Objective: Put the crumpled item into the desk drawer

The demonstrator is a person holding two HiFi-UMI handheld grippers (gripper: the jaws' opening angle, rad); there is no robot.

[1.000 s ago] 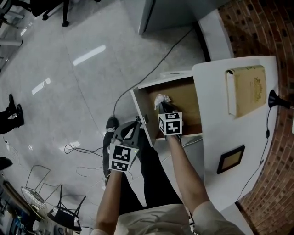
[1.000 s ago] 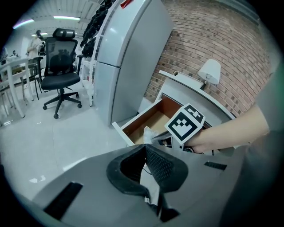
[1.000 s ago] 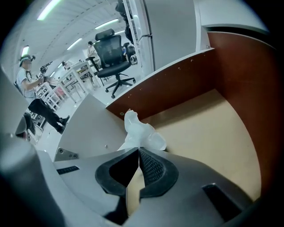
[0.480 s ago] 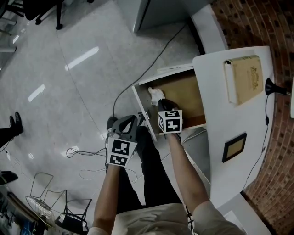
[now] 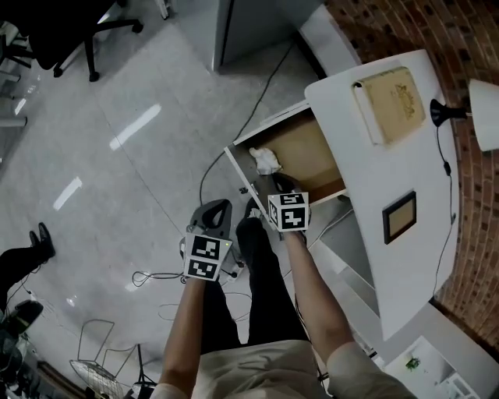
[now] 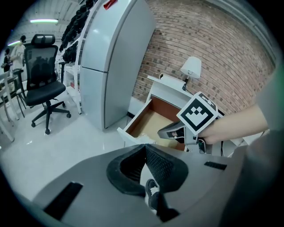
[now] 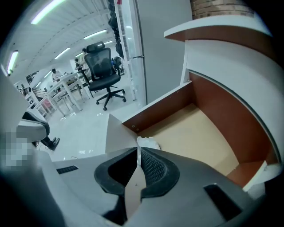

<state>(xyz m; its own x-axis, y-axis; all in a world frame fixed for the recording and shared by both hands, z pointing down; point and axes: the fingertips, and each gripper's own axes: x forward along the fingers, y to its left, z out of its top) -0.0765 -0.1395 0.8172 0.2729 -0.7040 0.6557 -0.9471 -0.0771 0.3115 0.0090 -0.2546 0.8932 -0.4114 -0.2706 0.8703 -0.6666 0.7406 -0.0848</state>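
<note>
This is an open-plan office: black swivel chairs (image 7: 103,66) stand by rows of white desks (image 7: 66,91) under ceiling strip lights (image 7: 49,11), on a glossy pale floor (image 5: 117,117). Nearer, a white tabletop (image 5: 390,164) against a brick wall (image 6: 199,40) carries a book (image 5: 387,93), a framed picture (image 5: 399,218) and a lamp (image 6: 191,67). A tall grey cabinet (image 6: 111,66) stands beside it.

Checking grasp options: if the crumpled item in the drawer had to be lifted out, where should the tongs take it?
Probably across its bunched top, coming straight down from above. The crumpled item lies low on the drawer floor, close to the front panel, so that wall blocks a sideways approach from the front.
</note>
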